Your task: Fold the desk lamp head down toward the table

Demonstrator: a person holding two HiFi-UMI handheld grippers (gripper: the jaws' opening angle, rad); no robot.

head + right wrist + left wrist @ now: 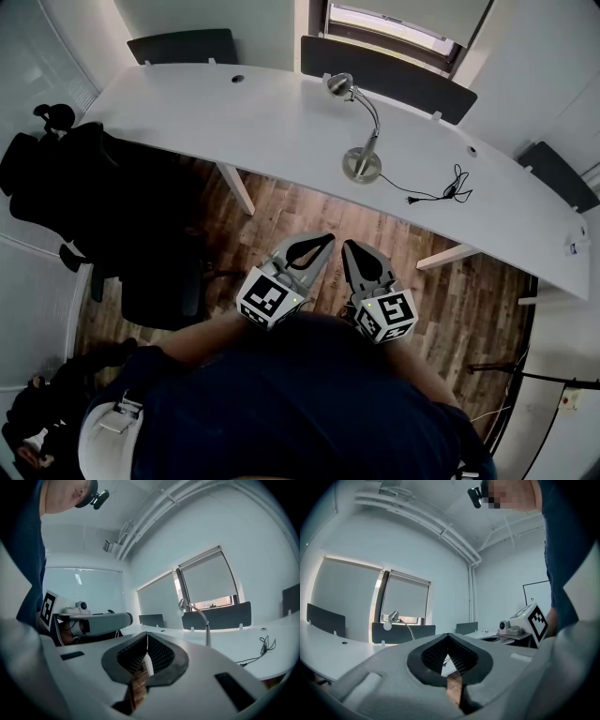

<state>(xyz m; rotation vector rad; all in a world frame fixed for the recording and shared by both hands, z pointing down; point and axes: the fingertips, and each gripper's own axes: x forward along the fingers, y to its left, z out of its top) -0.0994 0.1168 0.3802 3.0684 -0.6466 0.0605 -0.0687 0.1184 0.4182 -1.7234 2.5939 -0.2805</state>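
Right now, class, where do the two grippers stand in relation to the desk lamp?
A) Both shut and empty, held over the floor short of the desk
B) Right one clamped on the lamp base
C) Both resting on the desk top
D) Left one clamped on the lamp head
A: the left gripper and right gripper sit shut and empty above the wood floor, while the desk lamp stands untouched on the white desk.

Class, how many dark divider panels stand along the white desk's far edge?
3 divider panels: left panel, middle panel behind the desk lamp, right panel. More may lie out of frame.
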